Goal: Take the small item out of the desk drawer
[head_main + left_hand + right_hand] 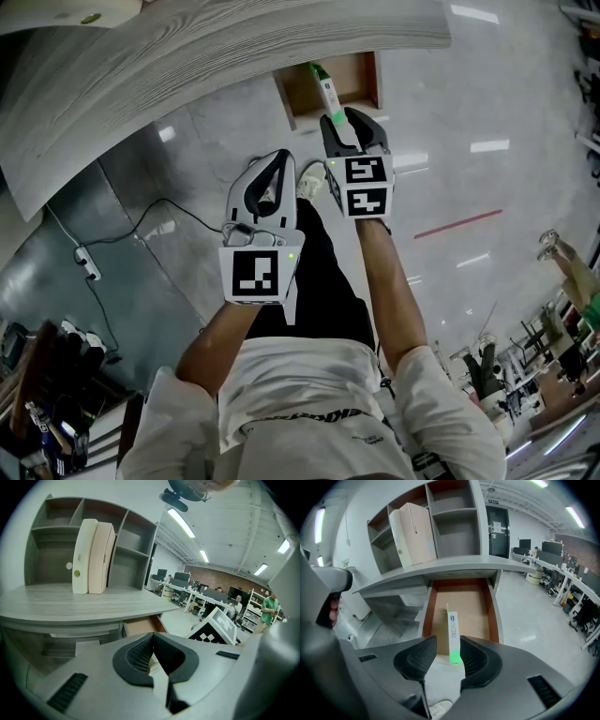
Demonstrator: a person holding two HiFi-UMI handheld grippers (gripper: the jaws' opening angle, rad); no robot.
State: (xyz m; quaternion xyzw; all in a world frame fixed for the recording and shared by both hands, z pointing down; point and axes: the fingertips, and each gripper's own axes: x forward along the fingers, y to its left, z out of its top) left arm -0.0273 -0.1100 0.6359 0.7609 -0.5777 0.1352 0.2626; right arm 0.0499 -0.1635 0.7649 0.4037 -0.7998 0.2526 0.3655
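Jaws of the right gripper (447,644) stand wide around the slim white-and-green cardboard box (453,630), unclamped, at the front of the open brown drawer (491,609). The left gripper (152,641) is closed and empty. I would centre the box, close squarely, then lift straight.

Left gripper (152,637) jaws together; right gripper (447,641) jaws apart.

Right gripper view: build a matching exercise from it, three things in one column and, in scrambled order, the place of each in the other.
Things:
1. drawer
2. white-and-green box
3. two binders

Places:
A. upright on the desktop
B. between the open jaws of the right gripper
C. pulled out below the desktop

Pairs: 1-C, 2-B, 3-A
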